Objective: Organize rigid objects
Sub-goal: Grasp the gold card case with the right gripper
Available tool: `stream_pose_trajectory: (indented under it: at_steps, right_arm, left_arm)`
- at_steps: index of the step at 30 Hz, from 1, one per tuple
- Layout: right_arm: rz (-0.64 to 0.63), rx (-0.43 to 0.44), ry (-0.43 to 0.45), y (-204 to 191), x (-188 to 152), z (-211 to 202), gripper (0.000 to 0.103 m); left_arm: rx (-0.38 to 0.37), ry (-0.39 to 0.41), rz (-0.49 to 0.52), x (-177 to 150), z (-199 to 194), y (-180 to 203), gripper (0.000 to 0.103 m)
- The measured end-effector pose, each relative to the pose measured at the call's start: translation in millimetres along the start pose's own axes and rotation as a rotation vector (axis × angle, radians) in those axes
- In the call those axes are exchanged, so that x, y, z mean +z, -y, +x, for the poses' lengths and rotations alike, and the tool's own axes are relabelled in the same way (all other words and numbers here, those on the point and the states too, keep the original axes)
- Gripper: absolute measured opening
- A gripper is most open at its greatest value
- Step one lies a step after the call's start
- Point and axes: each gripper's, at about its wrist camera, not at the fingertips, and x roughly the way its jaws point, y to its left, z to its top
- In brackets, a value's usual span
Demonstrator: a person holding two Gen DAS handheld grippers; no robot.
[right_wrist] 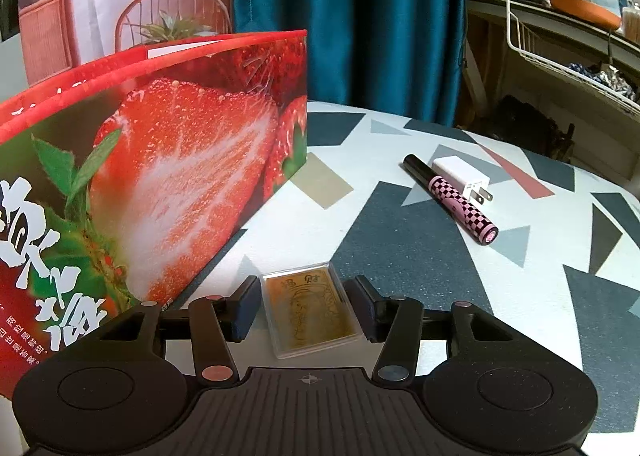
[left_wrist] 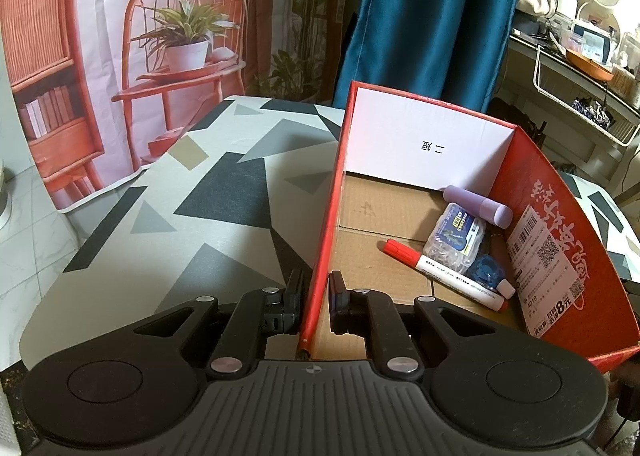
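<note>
Both tools are pointing forward and downward. The left tool (left_wrist: 314, 302) is pinching the near left wall of the red box (left_wrist: 540, 223), closed tight on it. The right tool (right_wrist: 306, 306) is straddling the clear gold-card case (right_wrist: 310, 314), half-open; pad contact is unclear. The case is lying flat near the surface (right_wrist: 400, 256) front edge beside the box, long axis pointing away.

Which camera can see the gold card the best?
The right wrist view. The gold card in its clear case lies on the table between the right gripper fingers, close and unblocked. The left wrist view does not show it at all.
</note>
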Motion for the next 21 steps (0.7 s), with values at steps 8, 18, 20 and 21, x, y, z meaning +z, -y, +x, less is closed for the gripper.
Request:
stream_pose_trajectory:
  at_steps: [8,18,20,21]
  right_arm:
    - [0.017,-0.028,-0.002,1,0,1,0.057]
    - [0.048,-0.037,0.022,6,-3,-5,0.043]
    - [0.053,-0.037,0.038,6,-3,-7,0.043]
    - [0.058,-0.035,0.048,7,-3,-9,0.043]
  left_arm:
    - [0.0,0.001,0.0,0,-1,0,0.013]
    - [-0.003,0.001,-0.001,0,-1,0,0.013]
    - [-0.006,0.001,-0.004,1,-1,-1,0.013]
    - [-0.008,0.001,-0.005,1,0,-1,0.013]
